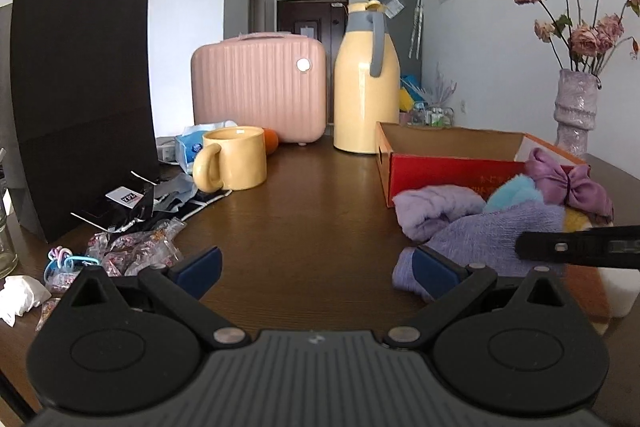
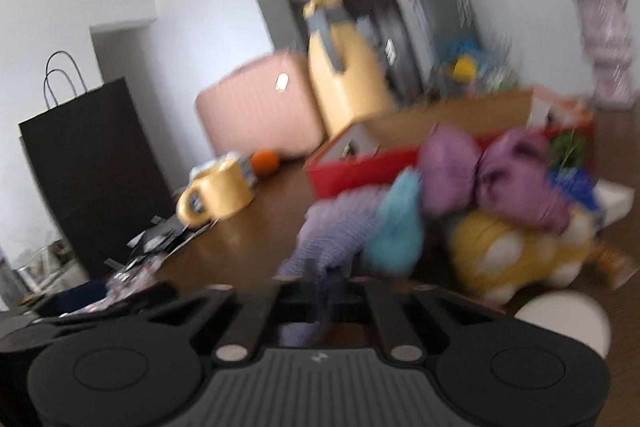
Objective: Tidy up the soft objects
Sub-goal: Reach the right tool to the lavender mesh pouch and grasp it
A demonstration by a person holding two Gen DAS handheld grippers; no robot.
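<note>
**Right tongs clamp lavender cloth beside the red box**

The right tongs (image 2: 320, 283) are closed tight, with a fold of the lavender knit cloth (image 2: 336, 227) pinched between them; that view is blurred. The left tongs (image 1: 316, 267) stand wide over bare brown surface (image 1: 304, 211), holding nothing, their right pad just beside the cloth. The soft pile lies in front of the red box (image 1: 448, 173): a purple bow (image 1: 568, 183), a turquoise plush piece (image 1: 514, 191) and a yellow spotted plush (image 2: 516, 255).
</note>
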